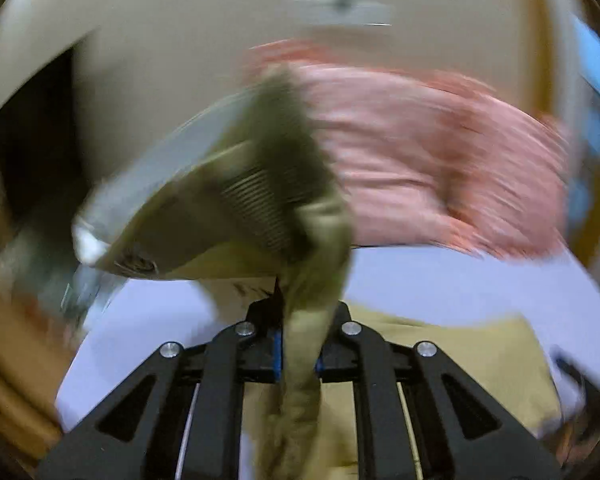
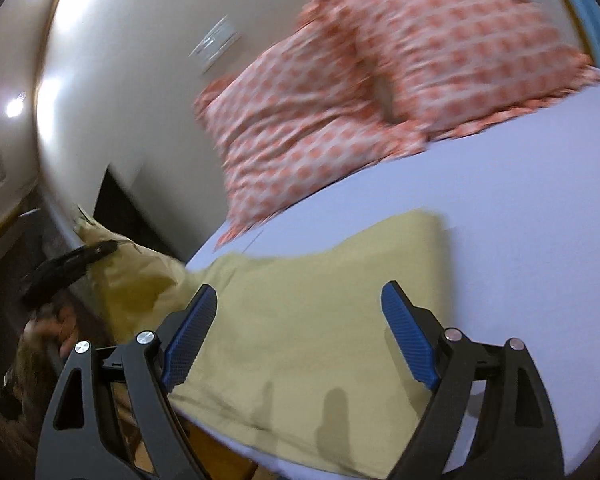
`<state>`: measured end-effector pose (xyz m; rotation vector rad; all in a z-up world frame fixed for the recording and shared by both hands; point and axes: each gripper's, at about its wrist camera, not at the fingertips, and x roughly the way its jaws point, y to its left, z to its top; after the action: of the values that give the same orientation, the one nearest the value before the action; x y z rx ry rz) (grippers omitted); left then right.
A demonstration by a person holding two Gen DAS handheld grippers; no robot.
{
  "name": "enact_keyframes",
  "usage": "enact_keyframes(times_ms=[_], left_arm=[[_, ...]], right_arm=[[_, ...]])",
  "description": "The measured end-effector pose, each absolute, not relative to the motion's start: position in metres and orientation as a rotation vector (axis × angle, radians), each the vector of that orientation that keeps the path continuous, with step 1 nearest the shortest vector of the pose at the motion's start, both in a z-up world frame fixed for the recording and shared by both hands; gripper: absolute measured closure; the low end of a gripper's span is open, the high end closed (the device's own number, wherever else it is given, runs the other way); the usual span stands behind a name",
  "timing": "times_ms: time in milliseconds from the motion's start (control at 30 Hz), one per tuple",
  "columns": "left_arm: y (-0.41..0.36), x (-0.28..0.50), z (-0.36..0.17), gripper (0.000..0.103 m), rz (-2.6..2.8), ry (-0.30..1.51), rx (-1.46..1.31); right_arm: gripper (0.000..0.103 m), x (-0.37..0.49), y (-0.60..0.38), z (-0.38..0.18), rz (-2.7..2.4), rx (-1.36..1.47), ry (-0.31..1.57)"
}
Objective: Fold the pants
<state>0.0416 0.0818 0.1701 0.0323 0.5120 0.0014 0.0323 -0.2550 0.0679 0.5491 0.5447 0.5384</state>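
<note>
While the left claw (image 1: 298,360) pinches the khaki pants (image 2: 300,320), the right claw (image 2: 296,340) hovers spread; ideally, lay the lifted end flat on the bed (image 2: 520,220).

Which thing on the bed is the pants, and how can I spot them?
Find the bed with the lilac sheet. Two orange-patterned pillows lean at its head. The pants are the plain yellow-green cloth spread nearer, one end pinched in the left gripper.

Soft matt khaki cloth for the pants (image 2: 300,320), ribbed at the waistband (image 1: 260,204). Smooth lilac bedsheet (image 2: 500,200). Printed cotton-like pillows (image 2: 340,92) (coral on cream). Matt black plastic grippers, ridged blue pads (image 2: 410,340), shiny metal rivets (image 2: 146,337).
</note>
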Motion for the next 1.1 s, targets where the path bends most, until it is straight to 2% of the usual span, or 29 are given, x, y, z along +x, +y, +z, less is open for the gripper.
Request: enact_keyframes(times_ms=[100, 200, 333, 400, 433, 500, 533, 600, 633, 700, 800, 967, 1000, 1033, 1067, 1100], left_arm=[[-0.015, 0.030, 0.147, 0.091, -0.220, 0.522, 0.233], [-0.094, 0.011, 0.087, 0.091, -0.402, 0.585, 0.460], [-0.132, -0.004, 0.032, 0.087, -0.459, 0.640, 0.613], [-0.127, -0.011, 0.032, 0.077, -0.446, 0.630, 0.624], [-0.116, -0.016, 0.041, 0.074, -0.469, 0.635, 0.591], [-0.102, -0.027, 0.059, 0.061, -0.516, 0.638, 0.523], [-0.091, -0.028, 0.068, 0.056, -0.537, 0.643, 0.476], [-0.048, -0.022, 0.095, 0.040, -0.537, 0.633, 0.314], [-0.034, -0.013, 0.102, 0.037, -0.504, 0.634, 0.261], [0.024, 0.023, 0.106, 0.033, -0.381, 0.682, 0.080], [0.091, 0.080, 0.079, 0.036, -0.253, 0.859, -0.150], [0.094, 0.114, 0.043, 0.034, -0.356, 1.032, -0.235], [0.090, 0.116, 0.039, 0.024, -0.375, 1.048, -0.238], [0.088, 0.117, 0.036, 0.021, -0.382, 1.041, -0.234], [0.086, 0.118, 0.036, 0.021, -0.395, 1.043, -0.232], [0.085, 0.118, 0.036, 0.028, -0.410, 1.047, -0.237]], right_arm=[[0.017, 0.035, -0.291, 0.065, 0.475, 0.671, 0.547], [0.016, 0.043, -0.314, 0.055, 0.457, 0.783, 0.575], [0.016, 0.060, -0.312, 0.042, 0.464, 0.804, 0.680], [0.017, 0.072, -0.302, 0.036, 0.468, 0.770, 0.736], [0.019, 0.079, -0.294, 0.034, 0.461, 0.730, 0.768], [0.025, 0.083, -0.285, 0.034, 0.453, 0.662, 0.798], [0.027, 0.087, -0.279, 0.032, 0.455, 0.630, 0.820], [0.033, 0.094, -0.272, 0.030, 0.447, 0.576, 0.839], [0.033, 0.098, -0.269, 0.029, 0.450, 0.549, 0.839], [0.040, 0.104, -0.268, 0.026, 0.465, 0.544, 0.841], [0.051, 0.112, -0.271, 0.022, 0.491, 0.566, 0.873], [0.065, 0.120, -0.283, 0.016, 0.591, 0.620, 0.912], [0.067, 0.123, -0.285, 0.015, 0.616, 0.637, 0.921], [0.067, 0.126, -0.287, 0.013, 0.654, 0.658, 0.940], [0.068, 0.128, -0.287, 0.012, 0.695, 0.683, 0.955], [0.075, 0.131, -0.287, 0.008, 0.749, 0.726, 0.978]])
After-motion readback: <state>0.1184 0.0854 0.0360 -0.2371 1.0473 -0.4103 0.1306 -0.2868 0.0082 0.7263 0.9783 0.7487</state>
